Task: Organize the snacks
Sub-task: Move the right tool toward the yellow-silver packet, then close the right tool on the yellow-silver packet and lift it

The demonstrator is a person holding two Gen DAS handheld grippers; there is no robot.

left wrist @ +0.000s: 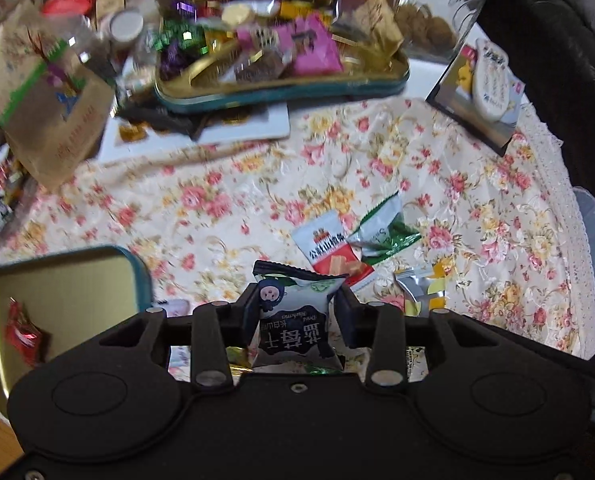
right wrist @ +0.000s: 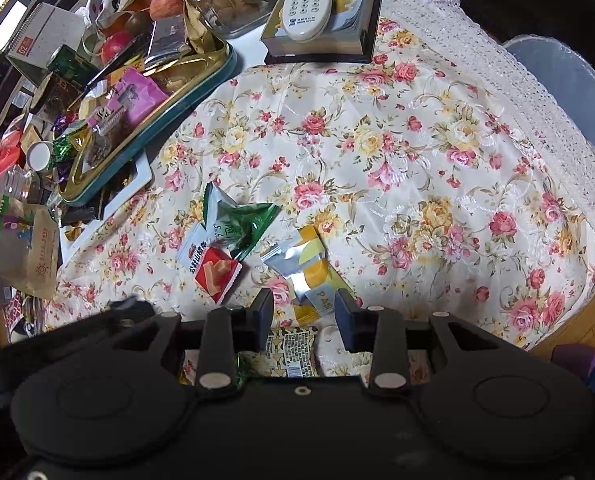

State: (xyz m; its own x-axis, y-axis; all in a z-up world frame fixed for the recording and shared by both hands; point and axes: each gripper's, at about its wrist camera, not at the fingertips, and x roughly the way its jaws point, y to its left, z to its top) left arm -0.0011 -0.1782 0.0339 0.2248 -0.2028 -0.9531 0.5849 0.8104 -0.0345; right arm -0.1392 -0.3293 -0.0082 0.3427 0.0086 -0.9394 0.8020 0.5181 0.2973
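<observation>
Between the jaws of the left gripper (left wrist: 295, 312) sits a dark blue-and-white dried blueberry packet (left wrist: 297, 316), pinched by its sides and lifted clear of the floral tablecloth (left wrist: 225, 200) that covers the surface. Just left of that gripper lies an open teal tin (left wrist: 57, 280) with a gold interior, holding a single red-wrapped candy (left wrist: 21, 332). Beyond the held packet, a red-and-white wafer packet (left wrist: 333, 248) lies on the cloth, touching a green-and-white packet (left wrist: 381, 232), with a silver-and-yellow packet (left wrist: 421, 288) just beside them. At the far edge, a larger teal tray (left wrist: 281, 92) is heaped with mixed wrapped snacks.

In the right wrist view, the right gripper (right wrist: 303, 312) hovers with its jaws spread, nothing between them, above a yellow-and-silver packet (right wrist: 309, 264) and a patterned yellow packet (right wrist: 293, 348) on the cloth. A white remote control (right wrist: 307, 0) rests on a boxed stack (right wrist: 337, 24) well away.
</observation>
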